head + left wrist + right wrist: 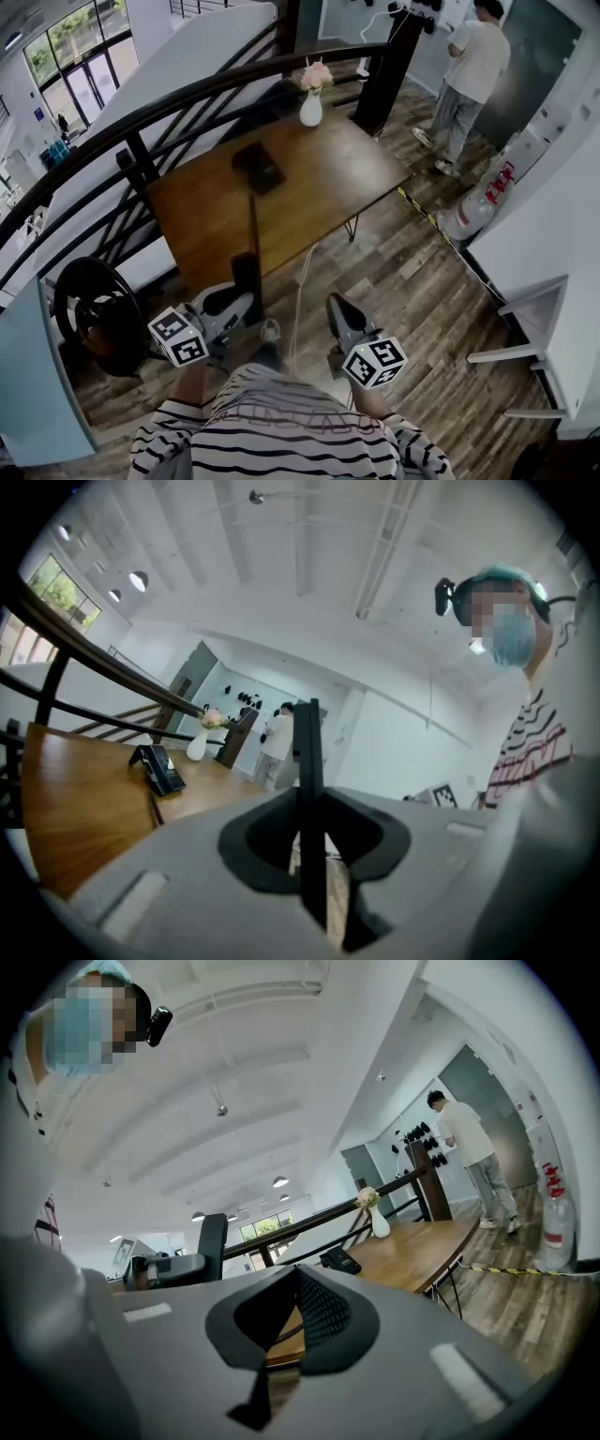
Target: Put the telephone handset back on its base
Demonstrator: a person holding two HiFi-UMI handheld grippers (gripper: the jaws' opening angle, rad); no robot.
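Near: left gripper and right gripper were level, jaws together, empty | wooden table beyond | dark telephone lay mid-table, well apart, handset indistinguishable from base | flower vase at far edge | black railing left | person stood far right on plank floor

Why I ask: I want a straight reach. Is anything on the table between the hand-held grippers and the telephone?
Nothing visible stands there. Bare table lies between the left hand-held gripper, the right hand-held gripper and the telephone; the vase stands beyond the telephone.
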